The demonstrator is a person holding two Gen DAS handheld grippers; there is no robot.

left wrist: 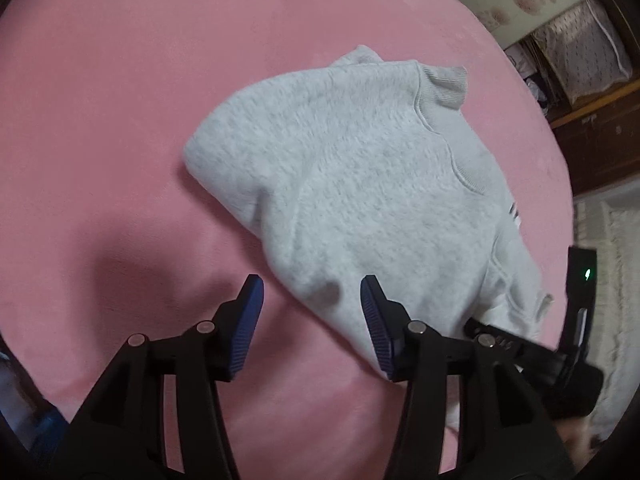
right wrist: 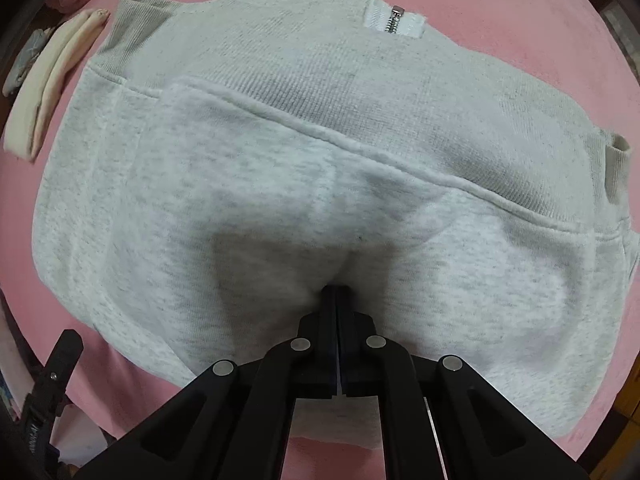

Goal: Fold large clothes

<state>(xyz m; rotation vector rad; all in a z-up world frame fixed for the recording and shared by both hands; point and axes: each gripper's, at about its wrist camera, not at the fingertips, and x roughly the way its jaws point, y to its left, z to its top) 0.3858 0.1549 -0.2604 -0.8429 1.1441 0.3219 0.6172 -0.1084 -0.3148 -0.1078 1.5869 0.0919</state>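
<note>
Right wrist view: the right claw (right wrist: 336,292) pinches shut on the sweatshirt (right wrist: 280,200) on the bed (right wrist: 500,20); the left claw (left wrist: 312,312), gaping and empty, hovers at its near corner.

The left black two-finger gripper with blue ribbed pads (left wrist: 312,320) hovered with jaws spread wide; the right black gripper (right wrist: 336,292) was clamped shut, its fingertips pinching fabric.

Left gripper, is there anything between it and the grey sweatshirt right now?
Nothing visible. The left gripper is open over the pink bedsheet, right at the folded grey sweatshirt, with only bare sheet between its fingers. The right gripper is already shut on the same sweatshirt.
</note>
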